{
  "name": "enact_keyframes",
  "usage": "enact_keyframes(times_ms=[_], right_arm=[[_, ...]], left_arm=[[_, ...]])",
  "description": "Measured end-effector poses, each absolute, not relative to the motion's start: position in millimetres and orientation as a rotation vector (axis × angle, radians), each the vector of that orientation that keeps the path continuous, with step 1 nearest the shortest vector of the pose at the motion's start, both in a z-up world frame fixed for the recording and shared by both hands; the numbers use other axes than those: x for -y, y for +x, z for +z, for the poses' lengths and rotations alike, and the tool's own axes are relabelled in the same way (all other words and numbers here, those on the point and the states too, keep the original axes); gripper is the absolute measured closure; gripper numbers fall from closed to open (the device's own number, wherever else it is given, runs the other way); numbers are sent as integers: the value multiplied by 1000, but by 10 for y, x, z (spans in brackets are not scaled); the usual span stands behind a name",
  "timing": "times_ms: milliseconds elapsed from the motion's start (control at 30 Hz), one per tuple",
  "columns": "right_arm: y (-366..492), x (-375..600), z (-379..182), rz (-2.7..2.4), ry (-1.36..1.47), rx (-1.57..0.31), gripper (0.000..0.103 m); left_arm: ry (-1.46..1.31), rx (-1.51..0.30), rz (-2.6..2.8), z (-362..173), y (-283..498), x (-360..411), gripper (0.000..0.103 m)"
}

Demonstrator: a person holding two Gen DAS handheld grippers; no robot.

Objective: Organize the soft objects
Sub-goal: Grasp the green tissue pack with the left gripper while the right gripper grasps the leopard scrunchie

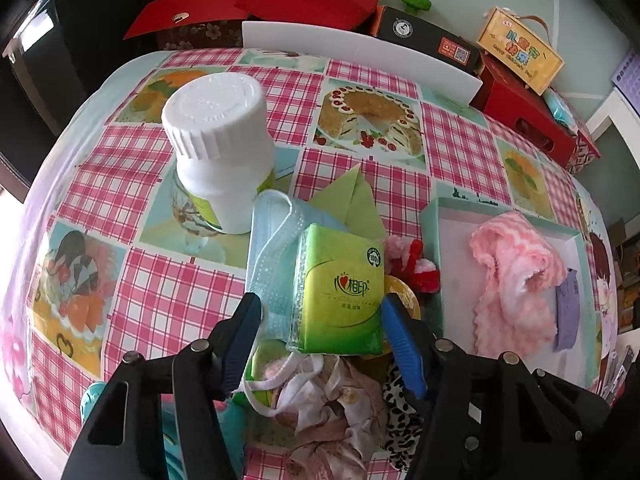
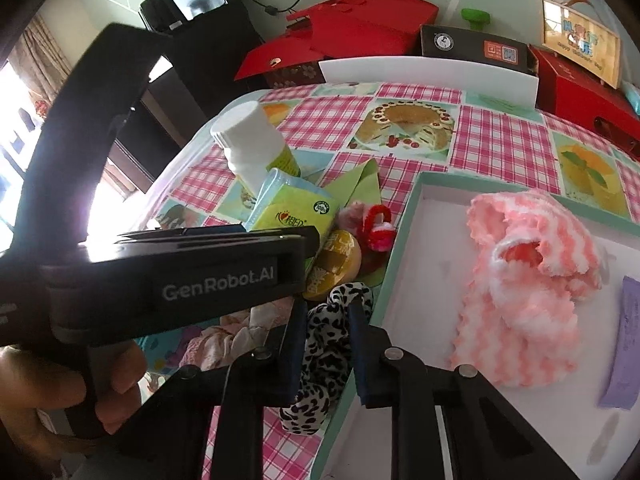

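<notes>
Nearest the right camera, the right gripper (image 2: 326, 356) had its jaws drawn narrow around a leopard-print cloth (image 2: 320, 344), which lay on the tablecloth just beside the box wall; whether the pads truly pinched it could not be told. That cloth looked limp and light, likely to sag and trail, so a hold on its bunched middle seemed best.

The left gripper (image 1: 320, 320) stood half wide, its jaws either side of a green tissue pack (image 1: 340, 292) and a blue face mask (image 1: 268, 256) lying against it. The right pad appeared to meet the pack's edge; the left pad sat beside the mask, contact unclear. The pack should squash a little and its wrapper may slip, so its two long sides were the place to grip.

Further off stood a white bottle (image 1: 220, 140), and to the right an open box (image 1: 436, 216) holding a fluffy pink towel (image 1: 516, 276).

A crumpled pale cloth (image 1: 332, 392) was partly hidden beneath the left gripper, and the box's near corner was cut off.
</notes>
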State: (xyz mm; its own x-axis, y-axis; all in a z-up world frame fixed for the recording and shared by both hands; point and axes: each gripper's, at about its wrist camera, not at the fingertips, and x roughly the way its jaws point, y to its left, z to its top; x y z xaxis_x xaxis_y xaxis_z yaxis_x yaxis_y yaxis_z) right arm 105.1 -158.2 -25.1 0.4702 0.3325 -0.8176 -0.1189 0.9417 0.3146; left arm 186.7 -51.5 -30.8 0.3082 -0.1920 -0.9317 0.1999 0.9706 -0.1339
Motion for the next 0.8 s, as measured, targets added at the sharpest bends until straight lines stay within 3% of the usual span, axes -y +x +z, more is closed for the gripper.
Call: enact_keyframes(times_ms=[367,467,800], right_arm=[[1055,1592,-277,280,229,-1055,85],[1054,1601,-276,280,232,-1056,85],[1057,1613,-298,283,242,-1062,85]], left_arm=[[18,-1245,-264,-373,1881,540,39],[1,-1242,-277,-367,1880,541,58],[-44,-1239,-300,-355,1882,486,61]])
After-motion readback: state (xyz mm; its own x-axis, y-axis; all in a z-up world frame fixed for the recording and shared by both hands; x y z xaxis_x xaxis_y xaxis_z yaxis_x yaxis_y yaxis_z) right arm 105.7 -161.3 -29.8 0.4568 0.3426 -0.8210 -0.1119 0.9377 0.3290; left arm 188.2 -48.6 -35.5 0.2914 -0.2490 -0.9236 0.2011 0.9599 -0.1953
